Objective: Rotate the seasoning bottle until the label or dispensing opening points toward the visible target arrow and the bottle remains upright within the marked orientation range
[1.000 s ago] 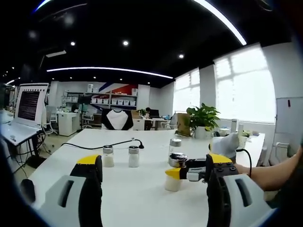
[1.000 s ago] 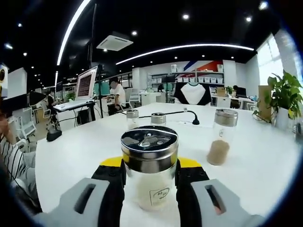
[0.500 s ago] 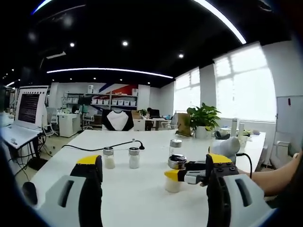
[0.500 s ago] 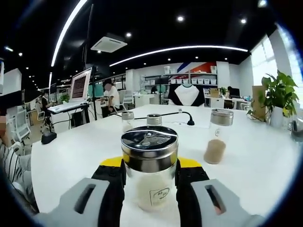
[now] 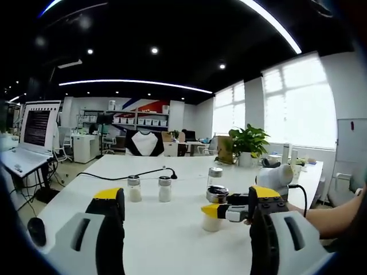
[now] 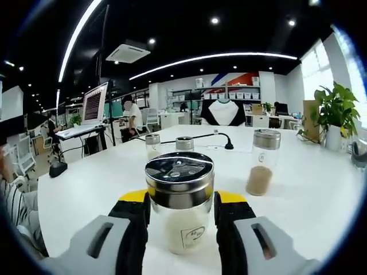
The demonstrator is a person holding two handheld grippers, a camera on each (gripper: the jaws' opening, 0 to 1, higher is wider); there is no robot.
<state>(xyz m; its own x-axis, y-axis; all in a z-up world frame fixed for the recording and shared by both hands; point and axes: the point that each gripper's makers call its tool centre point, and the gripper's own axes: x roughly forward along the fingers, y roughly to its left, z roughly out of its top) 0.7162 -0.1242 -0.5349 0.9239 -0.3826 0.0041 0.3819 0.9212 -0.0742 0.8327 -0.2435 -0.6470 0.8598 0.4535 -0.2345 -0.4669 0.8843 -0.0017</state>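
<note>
right gripper (image 6: 180,215) still clamps upright seasoning bottle (image 6: 180,197) on white surface (image 6: 309,195), barely changed | left gripper (image 5: 186,229) stays wide apart, level above surface, holding nothing

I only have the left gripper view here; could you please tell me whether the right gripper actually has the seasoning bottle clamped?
Observer: Yes. In the right gripper view, the right gripper has both jaws pressed against the glass of the seasoning bottle, which stands upright.
Operator: Thank you. Which way does its label face?
Observer: A small printed mark low on the glass faces the right gripper's own camera.
Operator: And the dispensing opening?
Observer: The metal lid shows its openings on the flat top, seen from slightly above.
</note>
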